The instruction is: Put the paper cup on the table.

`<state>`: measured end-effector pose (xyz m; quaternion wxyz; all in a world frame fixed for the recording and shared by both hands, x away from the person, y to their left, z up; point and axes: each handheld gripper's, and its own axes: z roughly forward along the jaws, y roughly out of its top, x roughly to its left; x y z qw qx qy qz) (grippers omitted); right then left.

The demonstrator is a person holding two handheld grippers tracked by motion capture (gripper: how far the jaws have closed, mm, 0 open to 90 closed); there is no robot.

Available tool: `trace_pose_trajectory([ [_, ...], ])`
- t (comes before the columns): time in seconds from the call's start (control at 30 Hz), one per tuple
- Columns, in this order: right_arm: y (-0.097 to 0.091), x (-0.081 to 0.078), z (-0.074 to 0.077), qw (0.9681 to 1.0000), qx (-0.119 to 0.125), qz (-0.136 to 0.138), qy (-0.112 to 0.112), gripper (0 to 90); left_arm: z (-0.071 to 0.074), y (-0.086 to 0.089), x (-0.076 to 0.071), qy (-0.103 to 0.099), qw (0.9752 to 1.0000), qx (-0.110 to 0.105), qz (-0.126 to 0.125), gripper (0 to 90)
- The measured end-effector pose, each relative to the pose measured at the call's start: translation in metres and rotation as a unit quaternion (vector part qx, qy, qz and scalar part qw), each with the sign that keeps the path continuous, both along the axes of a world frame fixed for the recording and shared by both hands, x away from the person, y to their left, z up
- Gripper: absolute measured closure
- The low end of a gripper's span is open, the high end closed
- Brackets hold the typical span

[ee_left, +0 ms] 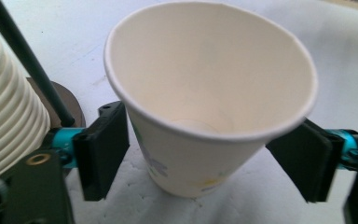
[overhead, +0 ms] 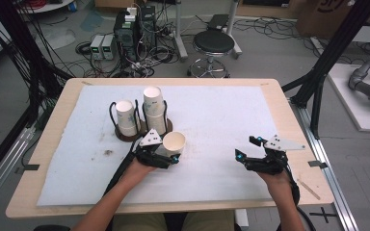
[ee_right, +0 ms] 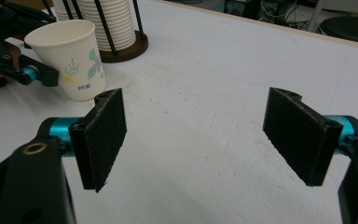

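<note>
Paper cup [ee_left: 205, 121]: stands upright, mouth up, on the white mat [overhead: 221, 125], just in front of the cup rack [overhead: 142, 131]; empty inside, printed with a small floral pattern on the wall.
Handling, judged: very light, thin-walled, easily crushed or ovalled; the rolled rim is the stiffest part, the base next. A smooth wall may slip under a light pinch.
Where to hold, judged: mid-wall to just under the rim, pads on opposite sides, modest pressure only.
Left gripper [ee_left: 205, 154]: jaws flank the cup's lower wall. The left pad [ee_left: 103, 149] is at or against the wall; the right pad [ee_left: 303, 158] looks a little off it. Whether it is gripping cannot be told.
Right gripper [ee_right: 200, 140]: jaws spread wide with nothing between them, over bare mat, well apart from the cup.
Rack contents: two stacks of inverted cups [overhead: 155, 108] inside black wire uprights on a dark round base; the nearer stack sits just beside the held-side jaw.
Risk, judged: over-squeezing dents the wall; tipping is likely if nudged low.
Table [overhead: 289, 120]: pale wood edge around the mat.
</note>
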<state>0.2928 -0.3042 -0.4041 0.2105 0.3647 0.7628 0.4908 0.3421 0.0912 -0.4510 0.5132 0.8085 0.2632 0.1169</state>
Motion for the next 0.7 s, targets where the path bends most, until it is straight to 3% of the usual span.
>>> trace_pose_trajectory([
  [0.27,0.000,0.000,0.000,1.0000,-0.001,0.001,0.001,22.1,0.007,0.020,-0.012,-0.013,0.9999,-0.007,-0.008,19.5],
  [0.47,-0.001,0.000,0.000,1.0000,0.001,-0.001,0.001,22.1,0.016,0.049,-0.025,-0.029,0.9989,-0.038,0.003,19.4],
  [0.6,-0.003,0.000,-0.001,1.0000,0.002,-0.003,0.001,22.1,0.021,0.076,-0.033,-0.042,0.9966,-0.065,0.029,19.3],
  [0.7,-0.004,0.000,-0.001,1.0000,-0.003,-0.006,-0.001,22.1,0.027,0.097,-0.035,-0.052,0.9928,-0.092,0.055,18.5],
])
